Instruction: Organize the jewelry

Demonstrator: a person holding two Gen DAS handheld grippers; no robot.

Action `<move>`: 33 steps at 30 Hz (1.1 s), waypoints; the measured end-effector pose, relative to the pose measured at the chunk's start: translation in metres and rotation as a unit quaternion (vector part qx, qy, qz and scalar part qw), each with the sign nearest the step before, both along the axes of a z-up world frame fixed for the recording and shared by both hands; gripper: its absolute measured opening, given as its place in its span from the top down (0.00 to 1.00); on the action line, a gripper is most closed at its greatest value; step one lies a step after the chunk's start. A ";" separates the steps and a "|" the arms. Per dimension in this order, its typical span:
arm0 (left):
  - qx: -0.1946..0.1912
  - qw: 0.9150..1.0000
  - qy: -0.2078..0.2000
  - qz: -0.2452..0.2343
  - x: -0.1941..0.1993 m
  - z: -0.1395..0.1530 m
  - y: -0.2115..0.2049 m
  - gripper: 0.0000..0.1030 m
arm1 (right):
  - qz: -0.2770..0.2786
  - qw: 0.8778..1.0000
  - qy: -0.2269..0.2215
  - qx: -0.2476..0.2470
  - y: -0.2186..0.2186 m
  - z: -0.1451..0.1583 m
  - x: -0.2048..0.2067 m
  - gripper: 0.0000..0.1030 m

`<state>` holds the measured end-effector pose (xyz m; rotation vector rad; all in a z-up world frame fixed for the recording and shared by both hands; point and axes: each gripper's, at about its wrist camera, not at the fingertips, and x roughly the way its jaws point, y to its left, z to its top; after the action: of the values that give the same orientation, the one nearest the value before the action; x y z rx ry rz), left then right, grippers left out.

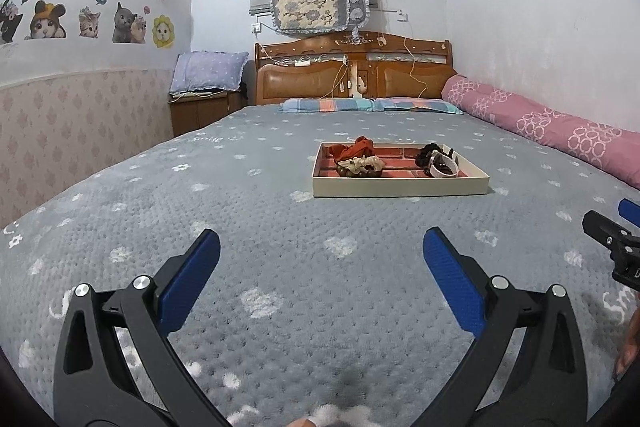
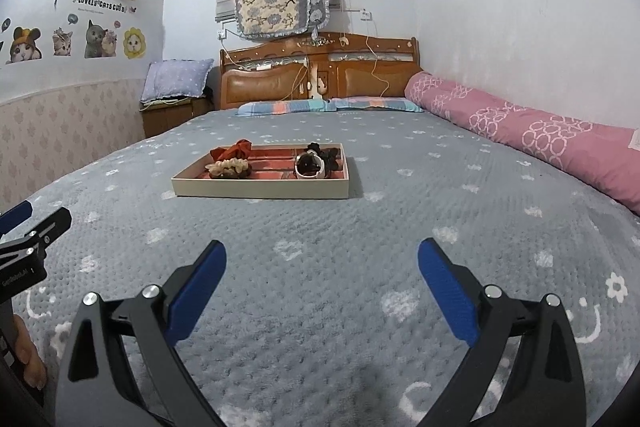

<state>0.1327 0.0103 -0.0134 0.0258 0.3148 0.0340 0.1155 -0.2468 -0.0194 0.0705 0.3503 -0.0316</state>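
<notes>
A shallow beige tray [image 1: 400,189] with a red slotted lining lies on the grey bed; it also shows in the right wrist view [image 2: 260,190]. On its left side lie a red scrunchie [image 1: 356,148], a cream scrunchie [image 1: 362,161] and a brown bead bracelet [image 1: 352,171]. On its right side lie a black scrunchie [image 1: 430,151] and a white watch [image 1: 444,167]. My left gripper [image 1: 320,247] is open and empty, well in front of the tray. My right gripper [image 2: 322,259] is open and empty, also short of the tray.
The grey flowered bedspread [image 1: 280,227] fills the foreground. A rolled pink quilt [image 1: 540,123] lies along the right wall. A wooden headboard [image 1: 352,71] and pillows stand at the far end. A nightstand [image 1: 200,107] with a cushion stands at the back left.
</notes>
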 end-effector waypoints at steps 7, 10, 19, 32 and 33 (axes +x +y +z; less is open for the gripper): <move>0.001 1.000 0.001 -0.002 0.001 0.000 0.000 0.05 | -0.003 1.000 -0.004 0.003 -0.001 -0.001 -0.003 0.08; 0.007 1.000 -0.001 0.001 0.001 -0.001 -0.001 0.05 | -0.003 1.000 -0.005 0.004 -0.002 0.000 -0.004 0.08; 0.010 1.000 -0.003 -0.002 0.001 -0.001 -0.003 0.05 | -0.001 1.000 -0.005 -0.008 -0.001 0.002 -0.003 0.08; 0.000 1.000 0.001 -0.002 0.003 -0.002 0.002 0.05 | -0.002 1.000 -0.005 -0.007 -0.002 0.002 -0.003 0.08; 0.000 1.000 0.002 -0.002 0.003 -0.002 0.001 0.05 | -0.002 1.000 -0.005 -0.006 -0.003 0.002 -0.003 0.08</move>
<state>0.1354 0.0113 -0.0155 0.0273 0.3181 0.0295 0.1129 -0.2500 -0.0174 0.0587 0.3390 -0.0372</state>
